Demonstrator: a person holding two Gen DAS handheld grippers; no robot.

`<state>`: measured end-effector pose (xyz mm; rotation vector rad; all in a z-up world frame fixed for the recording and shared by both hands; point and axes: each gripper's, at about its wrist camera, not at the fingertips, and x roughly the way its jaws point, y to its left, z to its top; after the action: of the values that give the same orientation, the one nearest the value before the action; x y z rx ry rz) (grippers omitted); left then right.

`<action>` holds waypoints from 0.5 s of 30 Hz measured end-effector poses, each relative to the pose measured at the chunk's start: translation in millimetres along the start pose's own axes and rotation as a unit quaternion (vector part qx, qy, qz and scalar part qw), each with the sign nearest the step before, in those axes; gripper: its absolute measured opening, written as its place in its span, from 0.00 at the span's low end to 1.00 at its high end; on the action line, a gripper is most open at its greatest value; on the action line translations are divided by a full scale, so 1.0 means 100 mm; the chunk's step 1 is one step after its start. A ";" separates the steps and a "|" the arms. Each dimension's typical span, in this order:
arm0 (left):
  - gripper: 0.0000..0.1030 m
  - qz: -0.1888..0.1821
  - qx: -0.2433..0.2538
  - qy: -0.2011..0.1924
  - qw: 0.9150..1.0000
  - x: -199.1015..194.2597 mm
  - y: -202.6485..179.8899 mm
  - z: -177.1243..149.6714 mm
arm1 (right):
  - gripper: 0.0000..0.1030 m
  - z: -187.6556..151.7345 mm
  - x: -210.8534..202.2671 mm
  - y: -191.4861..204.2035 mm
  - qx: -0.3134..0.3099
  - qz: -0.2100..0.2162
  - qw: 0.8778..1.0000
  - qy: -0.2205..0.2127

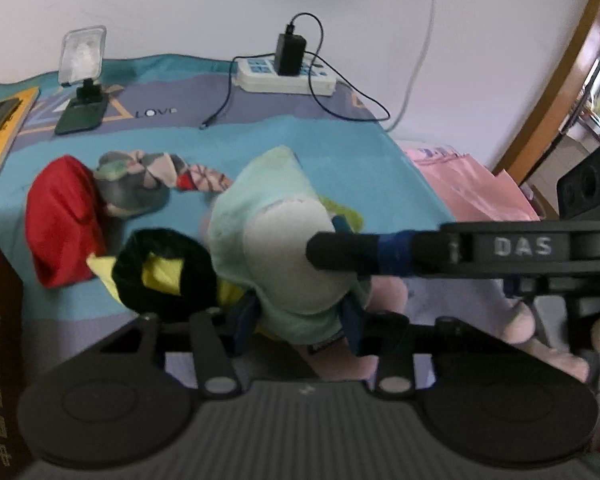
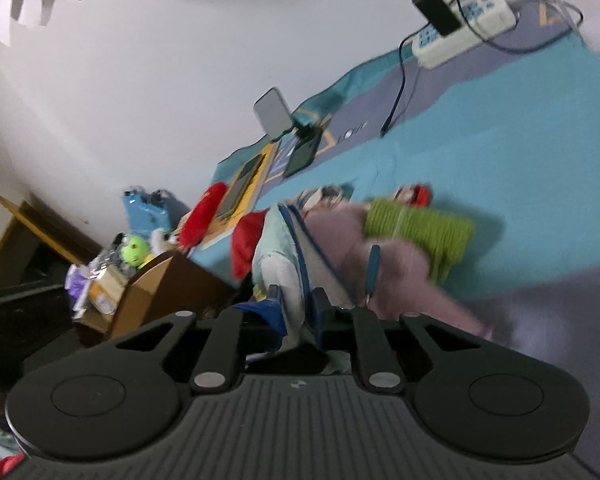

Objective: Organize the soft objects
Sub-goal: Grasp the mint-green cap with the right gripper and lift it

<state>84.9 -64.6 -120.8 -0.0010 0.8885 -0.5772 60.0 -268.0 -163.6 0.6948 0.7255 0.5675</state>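
A mint-green and white sock (image 1: 276, 236) stands up between the fingers of my left gripper (image 1: 300, 324), which is shut on its lower end. My right gripper (image 1: 340, 248) reaches in from the right and is shut on the same sock (image 2: 280, 272) at its white heel, as its own view (image 2: 298, 312) shows. A black and yellow cloth (image 1: 164, 272), a red cloth (image 1: 60, 228) and patterned socks (image 1: 156, 172) lie on the blue bedspread (image 1: 340, 148). A green knitted cloth (image 2: 420, 224) and a pink cloth (image 2: 380, 272) lie beside the sock.
A power strip (image 1: 284, 74) with a black charger and cable, a phone stand (image 1: 82, 80) and a yellow book (image 1: 0, 128) lie near the wall. A brown box (image 2: 168, 292) and a clutter of toys (image 2: 136, 252) sit off the bed's edge. Pink bedding (image 1: 472, 180) lies right.
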 end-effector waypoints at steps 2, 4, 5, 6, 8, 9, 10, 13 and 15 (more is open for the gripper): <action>0.31 -0.005 0.008 0.000 1.000 -0.05 -0.04 -0.06 | 0.00 -0.10 -0.06 0.03 0.008 0.008 1.000 0.001; 0.28 -0.013 0.017 -0.002 1.000 -0.16 -0.09 -0.15 | 0.00 -0.18 -0.13 0.07 0.019 0.014 1.000 -0.001; 0.25 -0.018 0.021 -0.003 1.000 -0.21 -0.11 -0.19 | 0.00 -0.22 -0.17 0.08 0.026 0.019 0.999 -0.001; 0.23 -0.025 0.025 -0.002 0.999 -0.26 -0.14 -0.25 | 0.00 -0.28 -0.21 0.08 0.035 0.025 0.999 -0.001; 0.21 -0.030 0.034 0.001 0.999 -0.33 -0.19 -0.35 | 0.00 -0.40 -0.26 0.10 0.053 0.033 0.998 0.005; 0.21 -0.034 0.037 0.002 0.999 -0.37 -0.20 -0.41 | 0.00 -0.45 -0.28 0.10 0.058 0.037 0.998 0.008; 0.20 -0.038 0.037 0.004 0.999 -0.41 -0.21 -0.47 | 0.00 -0.51 -0.30 0.13 0.061 0.040 0.997 0.010; 0.20 -0.044 0.043 0.005 0.998 -0.56 -0.24 -0.62 | 0.00 -0.66 -0.35 0.21 0.074 0.047 0.996 0.017; 0.20 -0.047 0.047 0.003 0.998 -0.68 -0.24 -0.70 | 0.00 -0.74 -0.37 0.30 0.076 0.052 0.996 0.019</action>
<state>-11.0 -36.5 -110.3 0.0440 0.8705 -0.7061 -25.2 -247.0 -167.6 0.8697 0.7776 0.6263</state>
